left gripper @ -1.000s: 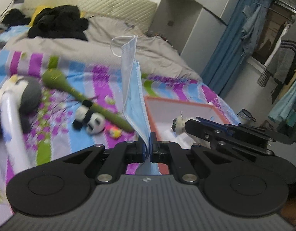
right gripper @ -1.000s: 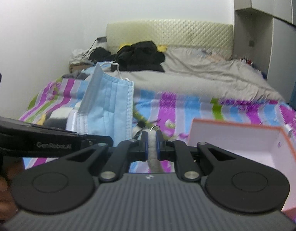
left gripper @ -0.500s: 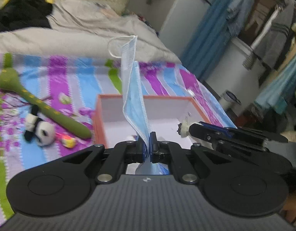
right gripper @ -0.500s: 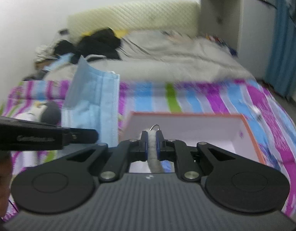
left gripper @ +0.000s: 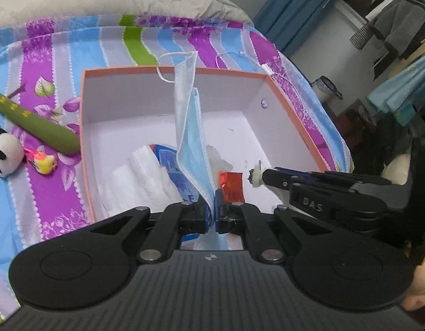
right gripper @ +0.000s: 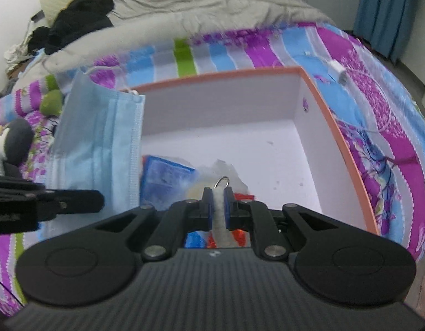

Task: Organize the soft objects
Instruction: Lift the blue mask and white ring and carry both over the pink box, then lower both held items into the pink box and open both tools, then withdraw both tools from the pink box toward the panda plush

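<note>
My left gripper [left gripper: 211, 204] is shut on a blue face mask [left gripper: 191, 135], which stands up above the white box [left gripper: 168, 70] with an orange rim. The right gripper [right gripper: 217, 196] is shut on a small white plush keychain [right gripper: 220, 215] with a metal ring; its tip [left gripper: 255, 175] shows in the left wrist view over the box's right side. Seen from the right wrist, the mask [right gripper: 99, 140] hangs at the box's left edge [right gripper: 212, 78]. Inside the box lie white tissues [left gripper: 138, 182], a blue packet [right gripper: 164, 176] and a red item [left gripper: 231, 186].
Left of the box on the striped bedsheet lie a green plush stick [left gripper: 38, 127], a panda toy [left gripper: 5, 155] and a small yellow-pink toy [left gripper: 45, 162]. A white cable and plug [right gripper: 338, 71] lie right of the box. A grey quilt [right gripper: 185, 13] covers the far bed.
Both grippers have moved forward and down over the box and tilted downward, still holding the mask and the keychain. The box now fills both views.
</note>
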Available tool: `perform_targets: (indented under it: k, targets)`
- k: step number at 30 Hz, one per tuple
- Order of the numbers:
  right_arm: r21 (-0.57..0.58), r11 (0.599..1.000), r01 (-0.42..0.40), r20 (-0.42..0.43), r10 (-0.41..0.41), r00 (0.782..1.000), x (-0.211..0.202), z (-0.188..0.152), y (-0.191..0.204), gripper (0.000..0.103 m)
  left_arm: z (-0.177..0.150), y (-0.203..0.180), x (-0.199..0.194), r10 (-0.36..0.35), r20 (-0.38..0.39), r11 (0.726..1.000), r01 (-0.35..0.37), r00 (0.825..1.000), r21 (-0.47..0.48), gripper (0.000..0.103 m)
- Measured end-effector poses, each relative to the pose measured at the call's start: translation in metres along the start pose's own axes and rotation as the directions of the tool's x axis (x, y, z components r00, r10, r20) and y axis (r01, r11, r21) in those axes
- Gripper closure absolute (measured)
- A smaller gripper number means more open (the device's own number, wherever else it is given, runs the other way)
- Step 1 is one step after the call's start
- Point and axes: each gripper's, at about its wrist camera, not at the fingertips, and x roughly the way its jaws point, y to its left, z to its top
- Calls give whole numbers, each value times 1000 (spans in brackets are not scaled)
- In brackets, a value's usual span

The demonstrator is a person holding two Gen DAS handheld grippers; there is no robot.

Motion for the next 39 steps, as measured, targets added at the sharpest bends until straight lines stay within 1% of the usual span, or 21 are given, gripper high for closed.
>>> perform_targets:
  k: [3, 5, 6, 7, 8, 9, 10, 11, 13, 16, 20, 24, 26, 32, 37, 39]
  targets:
    - [3, 1000, 12, -12, -12, 1000, 5, -4, -2, 90, 2, 0, 4, 1, -8, 1000, -1, 1000, -9, 98]
    - [-29, 999, 31, -4, -31, 1000, 3, -7, 2, 89, 2, 1, 4, -4, -8, 1000, 4, 1000, -18, 97]
    - [-39, 998, 46, -3, -46, 999, 2, -8, 4, 86, 2, 1, 3, -13, -5, 1000, 13, 1000, -21, 94]
    - [-37, 998, 50, -4, -51, 999, 2, -8, 3, 84, 3, 0, 1, -16, -1, 1000, 16, 1000, -18, 86]
    - [-24, 999, 46, -4, -46, 999, 1, -7, 1, 74, 3, 0, 0, -12, 0, 1000, 12, 1000, -12, 77]
    - [-8, 999, 39, 3, -39, 999, -1, -7, 0, 61, 3, 0, -2, -2, 1, 1000, 2, 1000, -11, 59]
    - [5, 999, 32, 17, -32, 999, -3, -6, -2, 56, 1, 0, -6, 7, 14, 1000, -7, 1000, -8, 47]
    - [9, 1000, 25, 34, -25, 999, -7, -7, -2, 52, -1, -1, -10, 20, 32, 1000, -20, 999, -1, 46]
    - [7, 1000, 28, 55, -28, 998, -15, -12, 2, 52, -7, -5, -23, 43, 84, 999, -45, 996, 30, 46]
    - [4, 1000, 21, 85, -21, 996, -25, -19, 10, 52, -16, -7, -42, 57, 132, 997, -64, 990, 49, 46]
    - [-35, 999, 4, 150, 1, 989, -44, -30, 26, 52, -34, -8, -74, 105, 227, 989, -126, 968, 81, 46]
    - [-47, 998, -38, 197, 46, 979, -63, -46, 40, 52, -55, -4, -104, 126, 297, 983, -159, 947, 89, 46]
    - [-66, 997, -46, 221, 59, 974, -71, -54, 50, 52, -68, -3, -117, 136, 328, 979, -177, 935, 98, 46]
    - [-111, 991, -78, 282, 107, 953, -95, -78, 77, 52, -102, 6, -154, 139, 405, 979, -186, 904, 81, 46]
    - [-145, 984, -103, 320, 145, 936, -112, -99, 98, 52, -132, 10, -179, 143, 456, 977, -199, 879, 77, 46]
    - [-147, 982, -116, 328, 159, 931, -117, -108, 105, 52, -144, 12, -188, 154, 476, 975, -212, 866, 72, 46]
